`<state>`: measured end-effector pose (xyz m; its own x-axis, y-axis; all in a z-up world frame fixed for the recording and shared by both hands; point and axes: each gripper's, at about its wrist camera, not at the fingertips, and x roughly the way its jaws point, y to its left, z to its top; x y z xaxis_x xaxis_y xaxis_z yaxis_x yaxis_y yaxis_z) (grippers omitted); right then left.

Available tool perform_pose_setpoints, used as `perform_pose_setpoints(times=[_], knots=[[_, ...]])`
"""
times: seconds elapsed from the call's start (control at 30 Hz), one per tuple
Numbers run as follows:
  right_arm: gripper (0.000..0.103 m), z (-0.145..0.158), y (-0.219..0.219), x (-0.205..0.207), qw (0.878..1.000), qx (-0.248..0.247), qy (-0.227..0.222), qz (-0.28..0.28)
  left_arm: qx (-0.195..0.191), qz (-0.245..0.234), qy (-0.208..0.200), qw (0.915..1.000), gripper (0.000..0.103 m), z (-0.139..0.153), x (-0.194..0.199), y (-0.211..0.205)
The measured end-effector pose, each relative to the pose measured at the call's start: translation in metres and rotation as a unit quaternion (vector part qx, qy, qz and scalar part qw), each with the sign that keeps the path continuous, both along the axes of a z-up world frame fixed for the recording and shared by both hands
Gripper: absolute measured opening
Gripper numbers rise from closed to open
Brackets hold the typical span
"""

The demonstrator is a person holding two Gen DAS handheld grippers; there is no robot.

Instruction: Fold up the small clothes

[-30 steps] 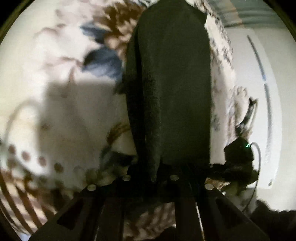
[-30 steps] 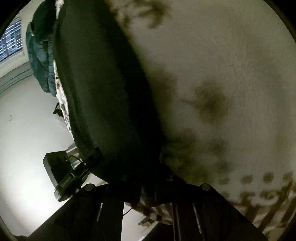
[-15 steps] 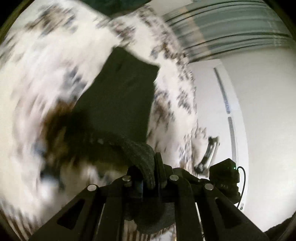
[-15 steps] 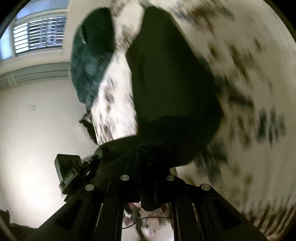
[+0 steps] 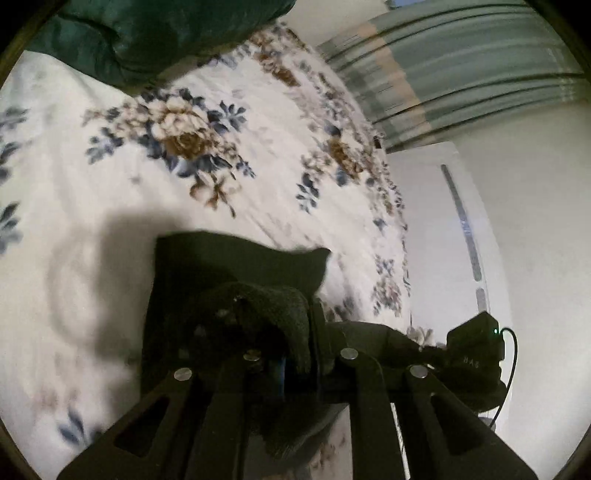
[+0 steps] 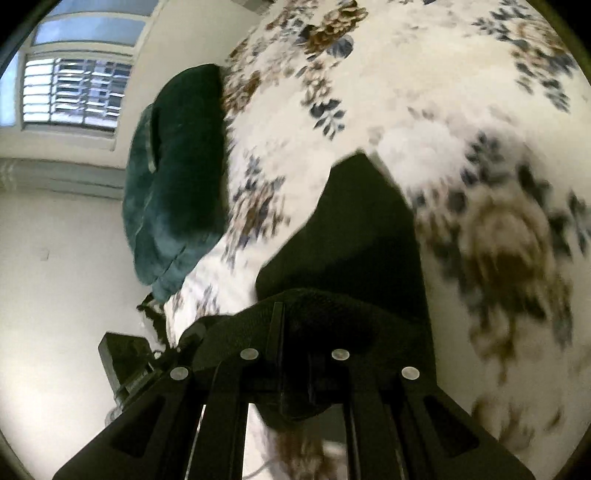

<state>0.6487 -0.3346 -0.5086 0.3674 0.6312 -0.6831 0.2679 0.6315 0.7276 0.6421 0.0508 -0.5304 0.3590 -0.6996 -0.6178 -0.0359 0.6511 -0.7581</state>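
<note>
The left gripper (image 5: 301, 347) has the edge of a black cloth (image 5: 236, 266) between its jaws, and they are opening a little. The right gripper (image 6: 295, 369) is clamped tight on the same black cloth (image 6: 362, 236). It hangs over a white flowered blanket (image 5: 110, 184), near a dark green pillow (image 6: 173, 206).

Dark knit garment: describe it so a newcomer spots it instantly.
Start at the white floral bedspread. The dark knit garment lies on it nearest the cameras, its near edge bunched between both grippers. Unlike the glossy teal cushion at the far end, it is matte, flat and near black.
</note>
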Motion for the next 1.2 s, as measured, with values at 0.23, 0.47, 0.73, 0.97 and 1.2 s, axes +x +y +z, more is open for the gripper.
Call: perform_pose_setpoints(times=[0.23, 0.47, 0.73, 0.97, 1.2], knots=[[0.037, -0.065, -0.005, 0.082, 0.997, 0.046, 0.054, -0.011, -0.025, 0.067, 0.019, 0.9973, 0.068, -0.032, 0.054, 0.017], [0.068, -0.055, -0.011, 0.088, 0.998, -0.014, 0.038, 0.045, 0.06, 0.04, -0.003, 0.9974, 0.068, -0.023, 0.04, 0.019], [0.063, -0.101, 0.001, 0.094, 0.99, -0.08, 0.076, 0.093, 0.173, -0.055, 0.003, 0.9834, 0.023, -0.065, 0.07, -0.029], [0.006, -0.077, 0.015, 0.103, 0.991, -0.113, 0.027, 0.07, 0.14, -0.02, -0.012, 0.9899, 0.01, -0.053, 0.067, 0.0], [0.011, -0.106, 0.024, 0.122, 0.981, -0.137, 0.085, 0.104, 0.113, -0.012, 0.032, 0.993, 0.06, -0.074, 0.072, 0.011]])
